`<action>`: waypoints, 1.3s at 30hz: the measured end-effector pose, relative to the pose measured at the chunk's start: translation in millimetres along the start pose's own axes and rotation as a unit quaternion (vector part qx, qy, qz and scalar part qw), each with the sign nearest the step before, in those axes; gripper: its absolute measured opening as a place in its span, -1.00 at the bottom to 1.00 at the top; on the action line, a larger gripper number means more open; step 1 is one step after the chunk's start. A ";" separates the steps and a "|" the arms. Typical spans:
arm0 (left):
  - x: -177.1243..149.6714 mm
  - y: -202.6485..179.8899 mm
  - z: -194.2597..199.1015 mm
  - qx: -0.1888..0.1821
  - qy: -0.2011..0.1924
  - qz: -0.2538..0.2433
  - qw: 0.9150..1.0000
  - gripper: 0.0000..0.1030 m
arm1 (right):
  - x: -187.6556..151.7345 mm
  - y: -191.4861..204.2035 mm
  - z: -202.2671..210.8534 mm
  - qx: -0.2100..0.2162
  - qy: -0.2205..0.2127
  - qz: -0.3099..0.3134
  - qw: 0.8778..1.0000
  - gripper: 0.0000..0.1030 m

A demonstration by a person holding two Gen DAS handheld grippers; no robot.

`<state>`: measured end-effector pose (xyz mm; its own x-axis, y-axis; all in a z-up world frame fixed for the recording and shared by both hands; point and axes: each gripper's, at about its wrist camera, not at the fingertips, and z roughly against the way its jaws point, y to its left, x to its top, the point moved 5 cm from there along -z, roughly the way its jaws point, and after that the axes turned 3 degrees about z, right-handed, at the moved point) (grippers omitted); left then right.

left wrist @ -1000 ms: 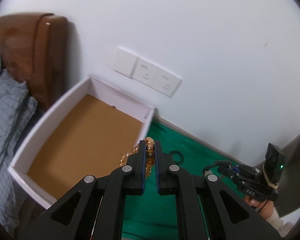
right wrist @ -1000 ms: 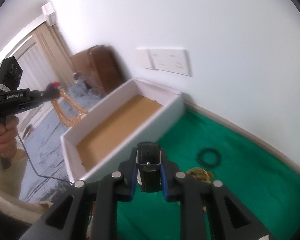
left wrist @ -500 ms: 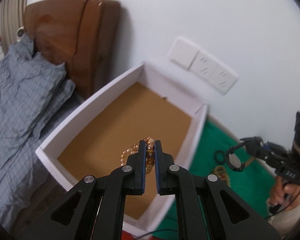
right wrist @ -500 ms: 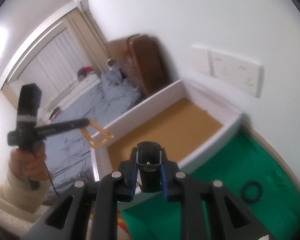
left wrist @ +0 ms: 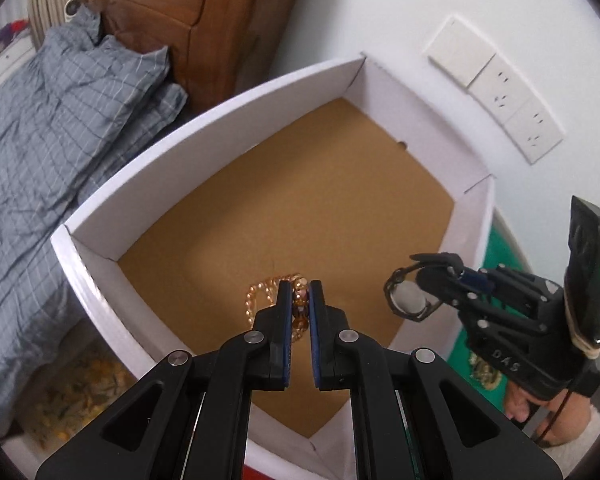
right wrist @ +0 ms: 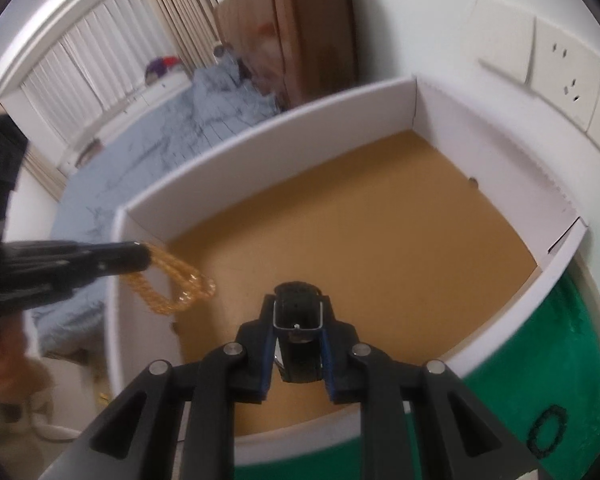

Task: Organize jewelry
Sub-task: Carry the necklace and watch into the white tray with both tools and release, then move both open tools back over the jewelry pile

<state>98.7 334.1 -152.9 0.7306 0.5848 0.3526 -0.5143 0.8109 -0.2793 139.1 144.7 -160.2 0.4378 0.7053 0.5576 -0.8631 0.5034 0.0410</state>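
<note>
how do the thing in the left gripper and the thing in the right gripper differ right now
The left gripper pinches an amber bead strand: golden, translucent, drooping in loose loops. The right gripper clamps a black watch: dark, with a pale round face and a metal buckle, holding its ring shape. The jaws stand wider on the watch strap than on the beads. Both hang above the white box, neither lying on its brown floor.

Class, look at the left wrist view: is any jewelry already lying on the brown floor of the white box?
No: the box floor is bare; the amber bead necklace hangs from the left gripper.
</note>
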 end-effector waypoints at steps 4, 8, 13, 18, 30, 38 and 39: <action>-0.2 3.5 -8.6 0.018 0.013 0.006 1.000 -0.87 | -3.3 -0.6 -10.6 -0.001 0.011 -0.012 1.000 -0.59; -0.8 11.3 -11.5 0.042 0.018 0.019 0.999 -0.05 | 0.1 -7.1 -3.4 -0.006 -0.009 -0.031 0.999 0.30; -3.6 12.9 10.7 0.047 -0.019 0.022 0.998 0.48 | -2.2 -9.8 32.4 -0.037 -0.043 -0.033 0.998 0.56; -14.9 -8.1 66.5 0.032 -0.069 0.003 0.997 0.55 | -20.0 -18.1 83.8 -0.076 -0.080 -0.038 0.993 0.56; -83.1 -90.1 161.4 -0.029 -0.169 -0.154 0.973 0.95 | -135.1 -46.8 201.9 -0.176 -0.100 -0.057 0.978 0.56; -136.0 -150.3 92.3 -0.086 -0.103 -0.192 0.972 0.94 | -222.8 -68.0 250.7 -0.241 -0.086 -0.124 0.959 0.57; -140.3 -155.8 88.2 -0.086 -0.100 -0.198 0.971 0.94 | -231.8 -69.5 255.3 -0.246 -0.088 -0.137 0.955 0.57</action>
<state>36.7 127.7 -80.1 0.7453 0.2340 0.6244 -0.1150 0.9675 -0.2253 33.3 -181.2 -80.7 0.5432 0.4403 0.7149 -0.4799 0.8615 -0.1659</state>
